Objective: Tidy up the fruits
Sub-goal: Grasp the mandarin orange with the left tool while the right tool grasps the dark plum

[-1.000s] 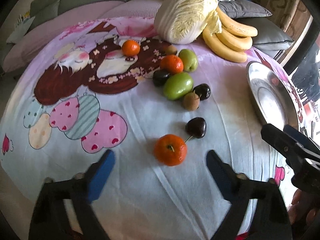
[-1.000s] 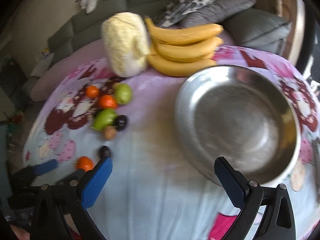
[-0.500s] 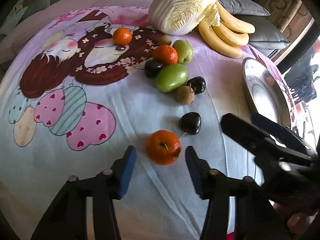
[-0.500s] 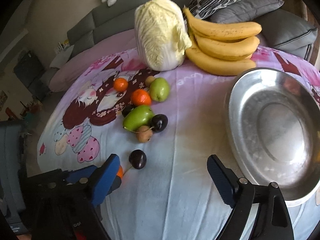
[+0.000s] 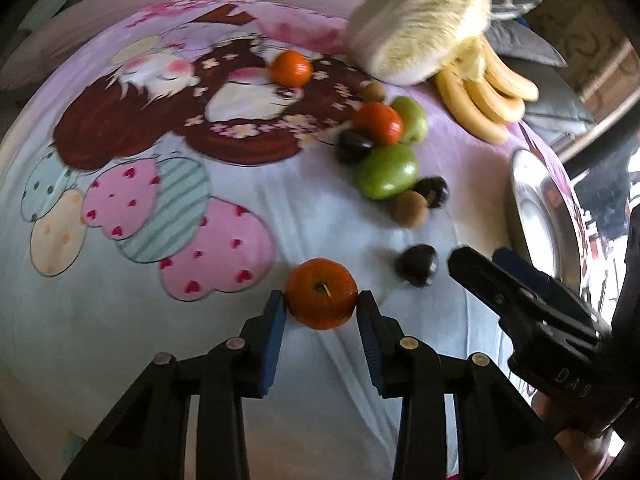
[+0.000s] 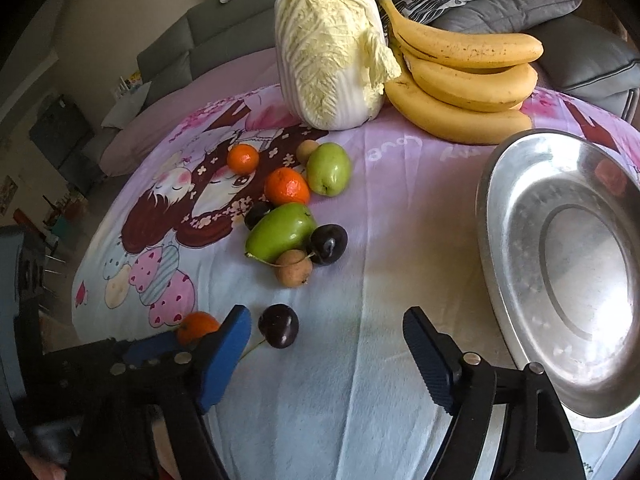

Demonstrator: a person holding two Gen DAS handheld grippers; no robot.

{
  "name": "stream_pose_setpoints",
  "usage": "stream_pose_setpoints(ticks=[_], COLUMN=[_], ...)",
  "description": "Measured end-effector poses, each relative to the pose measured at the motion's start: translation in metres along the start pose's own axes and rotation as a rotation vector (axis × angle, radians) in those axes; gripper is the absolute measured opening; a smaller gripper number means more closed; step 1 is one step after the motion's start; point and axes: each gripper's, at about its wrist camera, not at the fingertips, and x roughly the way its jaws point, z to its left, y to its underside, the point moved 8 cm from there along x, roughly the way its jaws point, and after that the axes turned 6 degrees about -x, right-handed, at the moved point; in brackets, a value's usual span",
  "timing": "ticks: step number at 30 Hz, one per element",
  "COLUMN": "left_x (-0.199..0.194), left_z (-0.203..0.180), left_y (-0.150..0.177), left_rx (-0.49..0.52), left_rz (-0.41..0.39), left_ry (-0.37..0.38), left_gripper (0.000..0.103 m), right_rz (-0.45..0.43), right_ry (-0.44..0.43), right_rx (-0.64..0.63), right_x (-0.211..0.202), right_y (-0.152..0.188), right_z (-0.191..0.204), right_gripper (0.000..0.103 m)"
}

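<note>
My left gripper is shut on a small orange lying on the cloth, one blue pad on each side; the orange also shows in the right wrist view. A dark cherry lies just right of it, also in the right wrist view. My right gripper is open and empty, low over the cloth beside the cherry. A steel bowl sits empty at the right, also in the left wrist view. Further back lie two more oranges, green fruits, cherries and small brown fruits.
A napa cabbage and a bunch of bananas stand at the back of the cartoon-print cloth. Grey cushions and a sofa lie behind them. The right gripper's arm reaches in close to my left gripper's right side.
My left gripper has moved forward and closed from wide open onto the orange. My right gripper has swung left from the bowl toward the cherry.
</note>
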Motion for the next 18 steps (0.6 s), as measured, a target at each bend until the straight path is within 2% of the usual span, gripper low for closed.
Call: stream_pose_setpoints(ticks=[3, 11, 18], left_x=[-0.001, -0.002, 0.0], left_z=[0.008, 0.011, 0.009], left_y=[-0.003, -0.002, -0.001], left_rx=[-0.025, -0.031, -0.027], left_rz=[-0.002, 0.008, 0.017], left_ry=[-0.008, 0.007, 0.007], left_gripper=[0.038, 0.038, 0.038], right_rz=[0.012, 0.039, 0.069], right_ry=[-0.016, -0.062, -0.065], right_rx=[-0.014, -0.081, -0.094], right_x=[0.004, 0.016, 0.027], right_y=[0.001, 0.005, 0.008], right_z=[0.005, 0.027, 0.032], right_gripper=[0.071, 0.043, 0.036])
